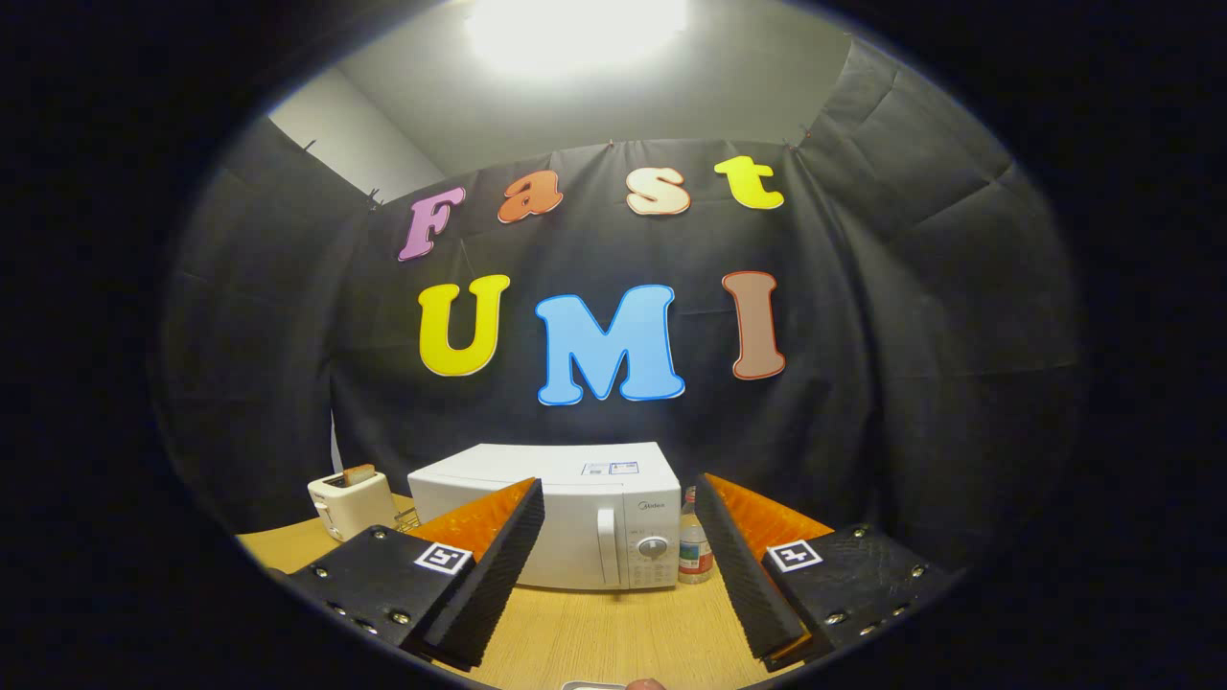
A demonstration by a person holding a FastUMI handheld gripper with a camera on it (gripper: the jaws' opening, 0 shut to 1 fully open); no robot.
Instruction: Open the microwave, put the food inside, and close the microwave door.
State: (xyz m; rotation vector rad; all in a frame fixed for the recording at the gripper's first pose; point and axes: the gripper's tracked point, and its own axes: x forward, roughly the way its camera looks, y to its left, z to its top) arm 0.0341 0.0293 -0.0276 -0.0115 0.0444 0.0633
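Microwave (566,517) sits on wooden table (594,632), door shut, straight ahead of gripper (618,522) & beyond its fingers. Claw released: fingers spread wide, nothing btwn them, not touching anything. Handle (605,546) & dial (652,547) on microwave's right side. Bottle (694,551) just right of microwave. Toaster (350,503) w/ slice of bread (359,473) to its left.

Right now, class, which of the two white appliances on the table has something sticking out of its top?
The toaster, beside the microwave, has a slice of bread poking up. The microwave's top is flat. The open gripper holds nothing.
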